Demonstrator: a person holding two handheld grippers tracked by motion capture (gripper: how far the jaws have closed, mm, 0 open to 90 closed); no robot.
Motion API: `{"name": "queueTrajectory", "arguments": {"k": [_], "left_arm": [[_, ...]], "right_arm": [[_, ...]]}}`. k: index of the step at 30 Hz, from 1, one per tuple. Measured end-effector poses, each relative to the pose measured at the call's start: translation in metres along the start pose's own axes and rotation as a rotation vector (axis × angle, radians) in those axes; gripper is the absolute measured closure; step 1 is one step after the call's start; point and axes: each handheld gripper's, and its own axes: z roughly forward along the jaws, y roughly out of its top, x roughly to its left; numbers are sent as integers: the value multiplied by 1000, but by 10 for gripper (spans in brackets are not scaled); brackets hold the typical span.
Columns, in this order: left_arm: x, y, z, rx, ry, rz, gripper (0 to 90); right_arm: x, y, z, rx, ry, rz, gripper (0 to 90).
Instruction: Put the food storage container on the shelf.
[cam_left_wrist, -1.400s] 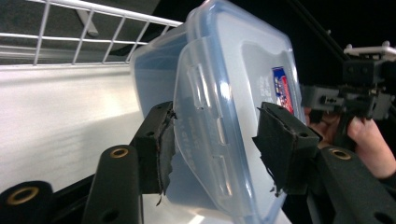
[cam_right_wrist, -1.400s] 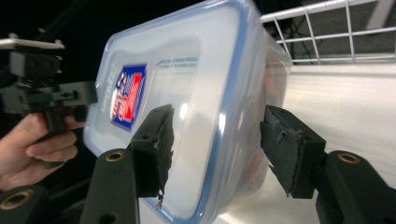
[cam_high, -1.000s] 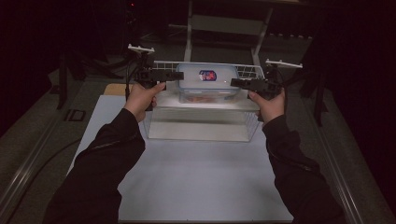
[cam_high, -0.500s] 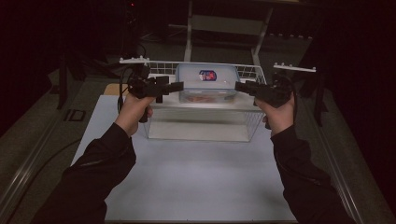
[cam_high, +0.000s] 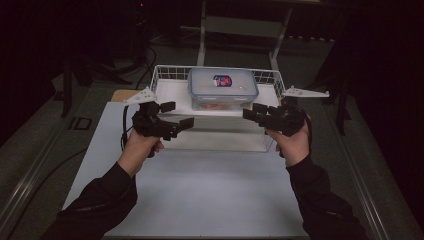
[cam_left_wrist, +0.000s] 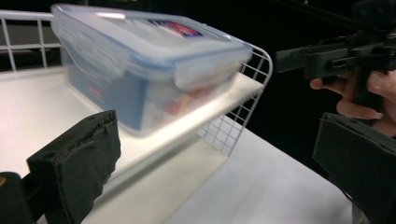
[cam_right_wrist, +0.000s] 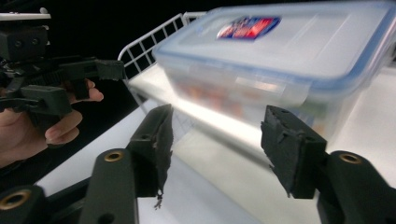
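Note:
A clear plastic food box (cam_high: 222, 89) with a blue-rimmed lid and a red and blue label stands on the white shelf of a wire rack (cam_high: 170, 90). My left gripper (cam_high: 177, 115) hovers in front of the rack's left part, open and empty, pointing right toward the box. In the left gripper view the box (cam_left_wrist: 140, 60) lies ahead between the wide-apart jaws of the left gripper (cam_left_wrist: 215, 158). My right gripper (cam_high: 252, 112) hovers at the rack's front right, open and empty. The right gripper (cam_right_wrist: 219, 144) faces the box (cam_right_wrist: 280, 60) at its front edge.
The rack stands at the far side of a white table sheet (cam_high: 200, 195). A dark metal rail (cam_high: 30, 175) runs along the table's left side, and a stand (cam_high: 202, 35) rises behind the rack. Each gripper view shows the other hand's gripper (cam_left_wrist: 336, 53) (cam_right_wrist: 46, 86).
Both grippers have drawn back from the rack's upper sides toward the person and come lower, in front of the shelf. The box has not moved.

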Motion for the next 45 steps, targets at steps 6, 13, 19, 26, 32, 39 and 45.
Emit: {"name": "queueTrajectory", "arguments": {"k": [6, 13, 19, 26, 32, 39, 45], "left_arm": [[-18, -26, -9, -8, -3, 74, 9], [-33, -56, -9, 68, 9, 147, 8], [-39, -77, -9, 97, -18, 150, 9], [-42, -92, -9, 114, -38, 160, 8], [-39, -117, -10, 145, -53, 152, 9], [-36, -139, -11, 193, -39, 172, 8], [-29, -151, -19, 166, -36, 172, 9]], "right_arm": [[4, -22, -1, -12, 57, -34, 195], [2, -54, -7, -11, 69, -57, 140], [0, -89, -14, 8, 33, -75, 142], [-2, -123, -16, 41, 20, -78, 142], [-3, -152, -18, 64, 11, -112, 142], [-8, -173, -20, 76, 5, -151, 141], [-12, -188, -22, 87, -12, -171, 140]]}}
